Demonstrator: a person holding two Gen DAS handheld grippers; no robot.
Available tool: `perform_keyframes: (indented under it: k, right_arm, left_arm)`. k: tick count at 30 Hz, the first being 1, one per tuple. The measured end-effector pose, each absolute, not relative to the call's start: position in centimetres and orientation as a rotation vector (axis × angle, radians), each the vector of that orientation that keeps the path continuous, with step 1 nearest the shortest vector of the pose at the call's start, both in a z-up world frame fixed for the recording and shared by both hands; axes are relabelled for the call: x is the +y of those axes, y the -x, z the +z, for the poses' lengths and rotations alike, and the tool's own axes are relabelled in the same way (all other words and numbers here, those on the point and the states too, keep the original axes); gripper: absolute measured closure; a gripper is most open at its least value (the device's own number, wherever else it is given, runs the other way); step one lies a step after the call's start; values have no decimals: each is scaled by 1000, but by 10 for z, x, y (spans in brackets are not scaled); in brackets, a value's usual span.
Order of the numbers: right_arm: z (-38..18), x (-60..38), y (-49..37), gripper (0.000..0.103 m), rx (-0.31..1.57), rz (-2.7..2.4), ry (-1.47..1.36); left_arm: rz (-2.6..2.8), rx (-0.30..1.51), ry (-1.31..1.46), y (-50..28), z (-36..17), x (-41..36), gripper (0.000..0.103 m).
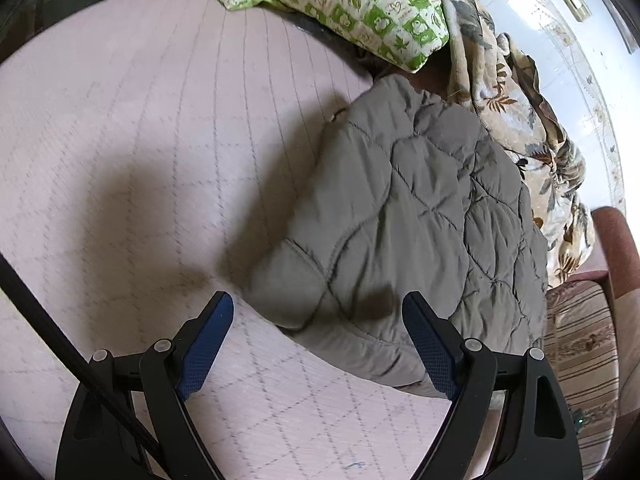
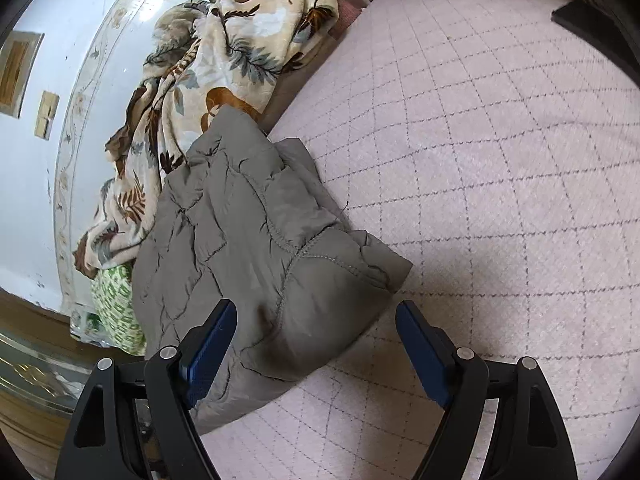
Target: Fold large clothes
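Left tongs (image 1: pixel 318 308): spread wide and empty, hovering over the near end of the grey quilted jacket (image 1: pixel 400 208); one blue pad (image 1: pixel 208 344) hangs over the pink bed cover (image 1: pixel 140 140), the other over the garment, which reads as a stance for taking or pressing a bundle edge rather than a grip in progress.

Right tongs (image 2: pixel 316 312): likewise wide with nothing between the pads; they straddle the jacket's (image 2: pixel 256 248) near corner, one pad above the grey fabric and the other above the bed cover (image 2: pixel 480 160). Whether either pad touches the cloth I cannot tell.

Why both are free: my guess is that the jacket needs no holding just now, since it lies by its own weight as a compact bundle.

Jacket, place: on the bed, near the edge where the leaf-print blanket (image 1: pixel 520 120) is heaped against the wall; a green patterned pillow (image 1: pixel 352 4) lies just beyond one end of it.

Jacket, look: olive-grey, puffy, stitched in diamond-like panels with many creases; layers are stacked, giving a thick rounded lump with one pointed corner jutting onto the cover. No sleeves or collar can be made out.

Progress, as a judgement: the fold seems largely made, though loose and uneven; a tidying press or one more fold may remain.

Handling, as a judgement: the padded fill likely springs back, so layers may slide or puff open when released.
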State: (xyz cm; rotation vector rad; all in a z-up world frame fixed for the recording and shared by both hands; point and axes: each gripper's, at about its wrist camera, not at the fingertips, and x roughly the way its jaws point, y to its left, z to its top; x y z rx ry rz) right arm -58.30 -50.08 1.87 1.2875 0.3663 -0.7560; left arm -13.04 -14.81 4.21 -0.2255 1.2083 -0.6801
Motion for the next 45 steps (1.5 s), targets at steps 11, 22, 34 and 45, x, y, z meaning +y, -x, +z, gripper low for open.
perform_keyframes:
  k: [11,22,34,45]
  right_arm:
    - [-5,-507,579,18,301,-738,-1364]
    - [-21,-518,559,16,259,-756,-1372]
    - [33,-490,498,59,620,-924,-677]
    - [45,-460,468,59,777,-997,-234]
  left_arm:
    - [-661,1184,315,127,24,-155,17]
    - [-636,1129,361,123,13,-169,15]
    - [-558,838,-132,159,45,-214,42]
    - [-499,672,-330,178,57,-228,45]
